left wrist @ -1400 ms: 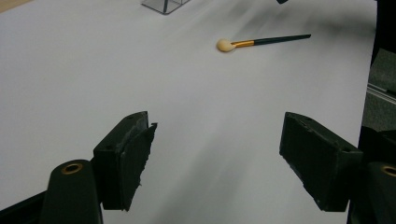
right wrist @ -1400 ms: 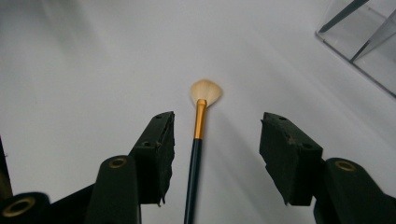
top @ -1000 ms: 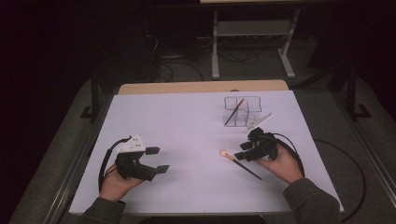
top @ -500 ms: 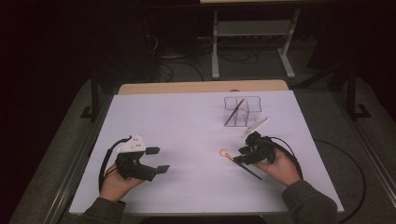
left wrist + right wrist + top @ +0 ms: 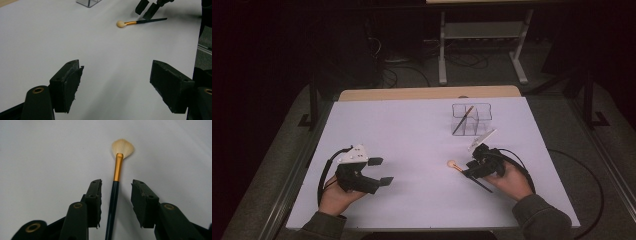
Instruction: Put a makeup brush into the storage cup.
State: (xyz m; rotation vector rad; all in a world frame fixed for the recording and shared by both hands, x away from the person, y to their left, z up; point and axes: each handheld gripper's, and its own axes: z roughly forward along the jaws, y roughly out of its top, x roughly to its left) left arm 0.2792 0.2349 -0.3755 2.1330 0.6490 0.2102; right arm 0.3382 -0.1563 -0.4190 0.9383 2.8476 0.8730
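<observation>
A fan brush (image 5: 116, 173) with pale bristles, a gold ferrule and a dark handle lies flat on the white table (image 5: 412, 130). My right gripper (image 5: 116, 196) is open, one jaw on each side of the handle with a small gap to each. In the high view the brush (image 5: 455, 165) lies right of centre with the right gripper (image 5: 471, 168) low over its handle. My left gripper (image 5: 381, 171) is held open at the front left with nothing in it. The left gripper view shows the left gripper (image 5: 117, 82) wide open over bare table, with the brush (image 5: 140, 22) far ahead.
A clear divided organizer (image 5: 471, 119) stands at the back right with a dark thin brush (image 5: 461, 120) leaning in it. A white stick-like item (image 5: 482, 138) lies just in front of it. Cables trail from both grippers.
My right gripper has come down and slightly toward the person, and its jaws now straddle the brush handle. The left gripper has not moved.
</observation>
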